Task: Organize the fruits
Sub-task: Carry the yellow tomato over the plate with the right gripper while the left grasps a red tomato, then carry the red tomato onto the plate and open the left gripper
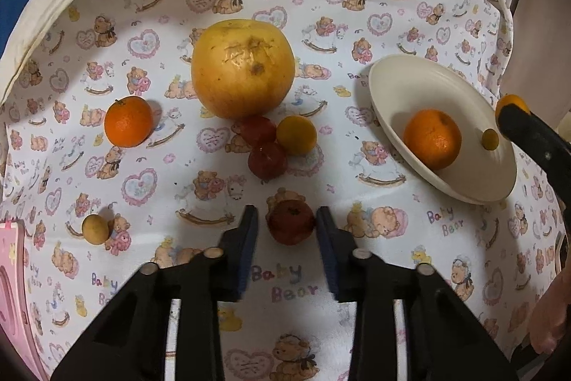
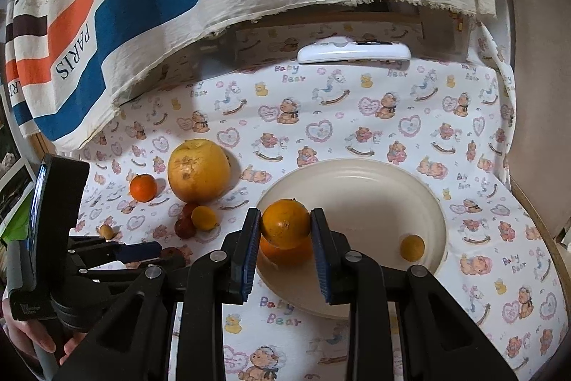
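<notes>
My left gripper (image 1: 287, 220) is open around a small red fruit (image 1: 291, 222) lying on the cloth; the right pad touches it, the left pad stands apart. My right gripper (image 2: 285, 224) is shut on an orange fruit (image 2: 285, 223) held just above the cream plate (image 2: 374, 181), over an orange (image 2: 285, 254) lying in the plate. A small yellow fruit (image 2: 412, 247) also lies in the plate. On the cloth lie a big yellow pomelo (image 1: 242, 68), an orange (image 1: 128, 121), a yellow-orange fruit (image 1: 296, 134), two red fruits (image 1: 266, 145) and a small yellow fruit (image 1: 94, 229).
A white remote control (image 2: 353, 53) lies at the back of the table. A striped cloth (image 2: 178, 6) hangs over the back left. A pink object (image 1: 10, 291) sits at the left edge.
</notes>
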A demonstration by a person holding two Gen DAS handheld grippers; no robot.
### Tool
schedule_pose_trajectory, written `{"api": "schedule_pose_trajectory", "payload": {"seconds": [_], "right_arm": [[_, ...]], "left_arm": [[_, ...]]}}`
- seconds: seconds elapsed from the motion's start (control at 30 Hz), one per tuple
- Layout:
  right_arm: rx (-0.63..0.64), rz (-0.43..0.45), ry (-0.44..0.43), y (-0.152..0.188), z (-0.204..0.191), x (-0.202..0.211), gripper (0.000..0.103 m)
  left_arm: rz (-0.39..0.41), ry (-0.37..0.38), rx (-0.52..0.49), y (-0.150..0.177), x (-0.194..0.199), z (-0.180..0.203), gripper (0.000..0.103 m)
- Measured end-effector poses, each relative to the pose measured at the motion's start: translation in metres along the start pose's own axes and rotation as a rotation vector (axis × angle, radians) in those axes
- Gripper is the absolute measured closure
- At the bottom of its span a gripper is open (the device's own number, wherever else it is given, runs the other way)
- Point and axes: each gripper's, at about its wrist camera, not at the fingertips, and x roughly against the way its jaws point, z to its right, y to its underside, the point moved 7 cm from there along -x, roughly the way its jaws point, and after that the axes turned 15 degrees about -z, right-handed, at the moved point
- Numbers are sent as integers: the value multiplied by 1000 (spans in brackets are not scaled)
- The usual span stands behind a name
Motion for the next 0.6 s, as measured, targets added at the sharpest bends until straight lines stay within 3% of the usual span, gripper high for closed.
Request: {"api": "schedule_pose_trajectory", "payload": {"seconds": [0.13,0.27,0.6], "right_arm": [[-21,-4,10,-1,5,0,74],[-57,9,72,-2,16,4,74],[-150,33,33,-8,41,22,74]], "left_arm": [[14,-17,-17,0,5,5,77],[47,-16,-34,0,19,14,77],[114,26,-119,-23,53,60,76]]}}
